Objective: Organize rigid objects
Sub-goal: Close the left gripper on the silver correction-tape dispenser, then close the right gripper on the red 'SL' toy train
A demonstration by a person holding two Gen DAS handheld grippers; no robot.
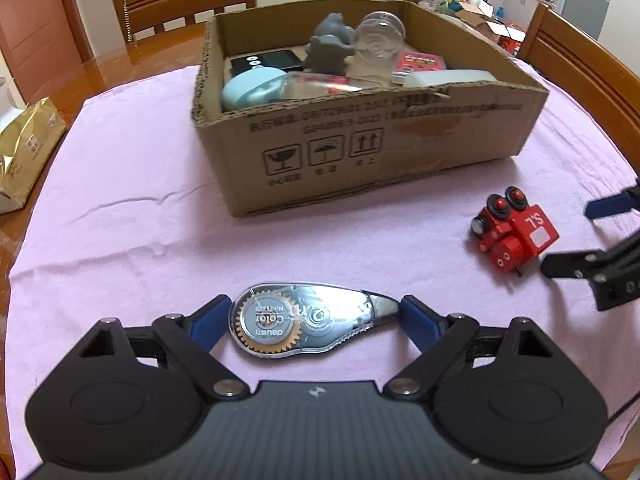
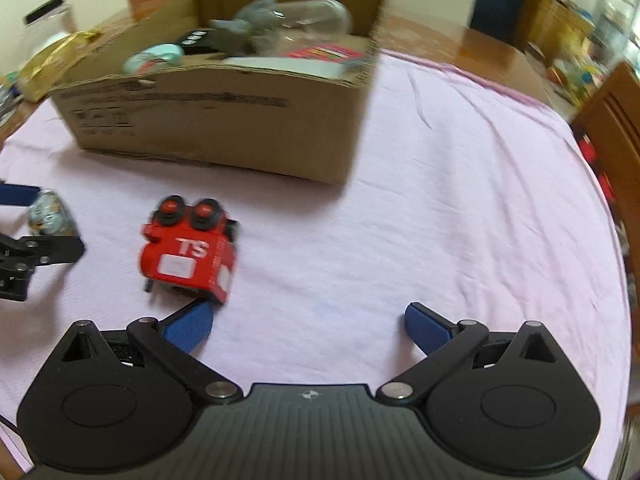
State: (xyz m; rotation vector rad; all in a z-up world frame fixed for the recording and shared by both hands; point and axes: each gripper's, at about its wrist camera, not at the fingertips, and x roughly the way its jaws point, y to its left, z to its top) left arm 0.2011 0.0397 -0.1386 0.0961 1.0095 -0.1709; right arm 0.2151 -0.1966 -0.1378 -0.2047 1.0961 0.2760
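1. While my left gripper (image 1: 315,317) points down at the pink cloth (image 1: 140,208), its blue pads sit at either end of the clear correction-tape dispenser (image 1: 308,320); they look to be touching it, though I cannot tell whether they press.
2. That dispenser lies flat on the cloth, in front of the cardboard box (image 1: 360,152).
3. My right gripper (image 2: 308,326) stands wide with nothing between its pads, over bare cloth.
4. Its left pad (image 2: 190,326) is just beside the red toy train (image 2: 188,256), which lies tipped on its side with its wheels toward the box.
5. Inside the box lie a grey figure (image 1: 328,46), a clear round piece (image 1: 376,42), a pale blue case (image 1: 252,88) and a dark gadget (image 1: 264,62).
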